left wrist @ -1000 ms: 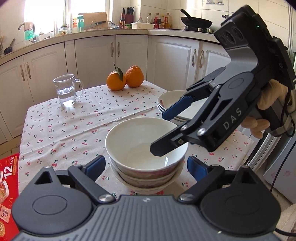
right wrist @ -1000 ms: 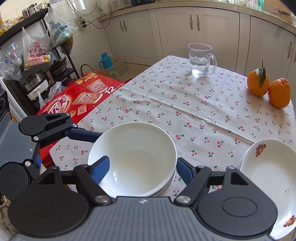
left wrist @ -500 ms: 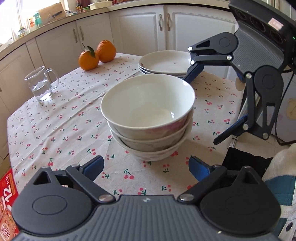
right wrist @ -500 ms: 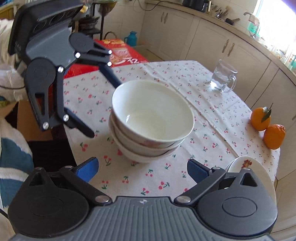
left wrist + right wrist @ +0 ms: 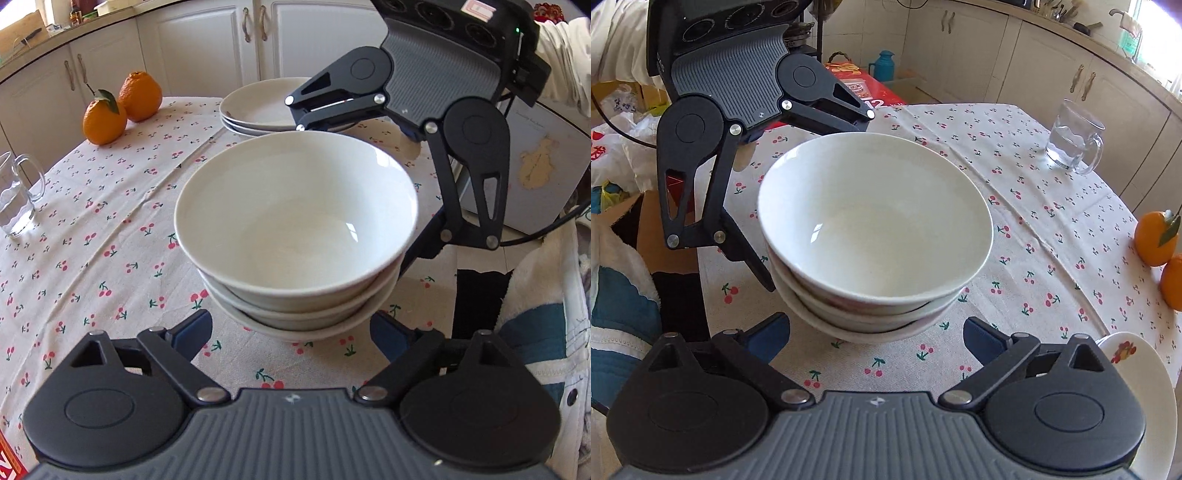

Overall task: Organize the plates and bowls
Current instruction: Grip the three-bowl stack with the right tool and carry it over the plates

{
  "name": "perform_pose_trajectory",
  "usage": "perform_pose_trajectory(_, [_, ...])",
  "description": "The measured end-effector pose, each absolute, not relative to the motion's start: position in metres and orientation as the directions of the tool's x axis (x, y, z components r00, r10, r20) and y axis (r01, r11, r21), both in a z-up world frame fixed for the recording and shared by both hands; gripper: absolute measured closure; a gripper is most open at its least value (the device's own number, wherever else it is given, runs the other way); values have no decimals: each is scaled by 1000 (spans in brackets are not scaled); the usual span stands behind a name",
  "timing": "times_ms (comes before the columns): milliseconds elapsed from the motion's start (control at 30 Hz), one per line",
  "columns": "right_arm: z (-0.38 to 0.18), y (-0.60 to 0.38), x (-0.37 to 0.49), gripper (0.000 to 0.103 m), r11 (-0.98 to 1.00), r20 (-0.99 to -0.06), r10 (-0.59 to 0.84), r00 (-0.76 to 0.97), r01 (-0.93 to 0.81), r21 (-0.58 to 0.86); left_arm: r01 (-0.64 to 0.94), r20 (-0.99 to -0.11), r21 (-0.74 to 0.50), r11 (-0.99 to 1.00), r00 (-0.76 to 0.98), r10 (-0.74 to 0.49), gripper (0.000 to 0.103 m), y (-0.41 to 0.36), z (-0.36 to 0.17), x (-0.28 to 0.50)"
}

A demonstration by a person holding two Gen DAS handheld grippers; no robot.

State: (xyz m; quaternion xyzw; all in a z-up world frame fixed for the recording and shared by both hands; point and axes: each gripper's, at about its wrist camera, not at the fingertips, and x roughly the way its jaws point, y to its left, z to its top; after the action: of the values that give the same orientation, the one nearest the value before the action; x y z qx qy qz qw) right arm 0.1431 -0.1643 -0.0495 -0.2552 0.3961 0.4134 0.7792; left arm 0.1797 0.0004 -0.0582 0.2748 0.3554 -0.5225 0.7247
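L gripper (image 5: 291, 334) closing, R gripper (image 5: 877, 338) narrowing slightly, both spread around bowl stack (image 5: 295, 229), nothing pinched; uneven squeeze could tip nested bowls off table edge (image 5: 439, 295).

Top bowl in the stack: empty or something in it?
Empty: the top bowl shows a bare white inside in both wrist views, sitting upright in the bowl stack.

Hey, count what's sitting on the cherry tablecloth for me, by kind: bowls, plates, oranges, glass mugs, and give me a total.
Bowls: 3, nested in one stack
Plates: at least 2 stacked; more underneath cannot be ruled out
Oranges: 2, side by side
Glass mug: 1, with water in it
Total: 8 things at least
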Motion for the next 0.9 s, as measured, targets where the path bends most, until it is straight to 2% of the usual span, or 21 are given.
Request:
perform_pose_trajectory(200, [-49,-164,150,7,492,-828,474,301,-870,-35,964,-809,-17,266,143,-570,18,-2,-57,189])
perform_pose_trajectory(367, [-48,-165,152,17,470,-826,502,257,-883,11,970,-813,-25,243,121,-569,23,-3,-57,189])
perform_pose_trajectory(900, [-43,-170,158,17,488,-828,501,253,-872,29,971,-809,32,236,164,-564,23,-13,-47,186])
